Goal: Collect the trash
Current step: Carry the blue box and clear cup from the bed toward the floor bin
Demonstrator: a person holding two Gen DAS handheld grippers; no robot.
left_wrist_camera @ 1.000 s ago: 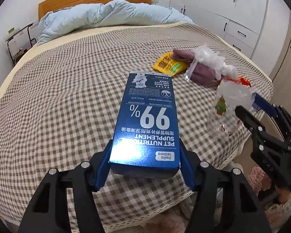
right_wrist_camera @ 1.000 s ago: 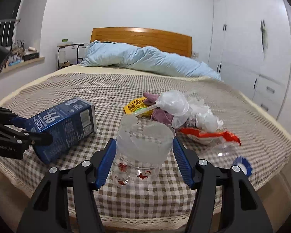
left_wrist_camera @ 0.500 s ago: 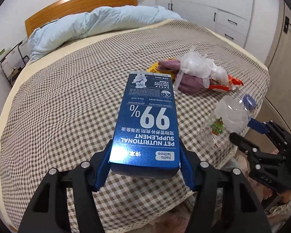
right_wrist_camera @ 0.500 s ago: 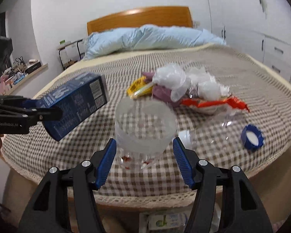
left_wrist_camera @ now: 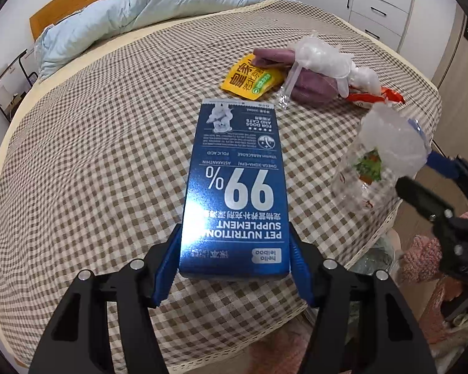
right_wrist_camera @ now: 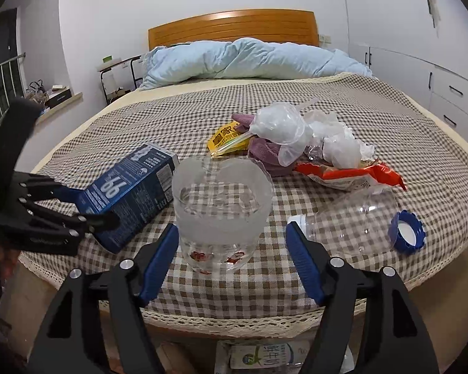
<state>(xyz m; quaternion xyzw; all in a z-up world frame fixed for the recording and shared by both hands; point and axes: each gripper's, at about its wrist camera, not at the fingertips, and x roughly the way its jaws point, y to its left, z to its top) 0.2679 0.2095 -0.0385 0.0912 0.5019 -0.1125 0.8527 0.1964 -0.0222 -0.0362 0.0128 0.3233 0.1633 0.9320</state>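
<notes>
1. left gripper (left_wrist_camera: 234, 268) clamped on the blue pet supplement box (left_wrist_camera: 237, 193), box jutting forward over the checked bedspread (left_wrist_camera: 93, 155).
2. right gripper (right_wrist_camera: 231, 255) jaws opening; clear plastic cup (right_wrist_camera: 221, 205) between them, right pad clear of it.

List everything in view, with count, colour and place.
box: one, blue, in left gripper
cup: one, clear, between fingers of right gripper
bottle: one, clear, lying on bed cover
cap: one, blue, beside bottle
packet: one, yellow, mid-cover
cloth: one bundle, purple, beside packet
plastic bags: several, whitish, on cloth
wrapper: one, red, by bags
bed cover: one, brown-checked, under all
duvet: one, light blue, at headboard
left gripper: one, black with blue fingers, shut on box
right gripper: one, black with blue fingers, opening around cup
</notes>
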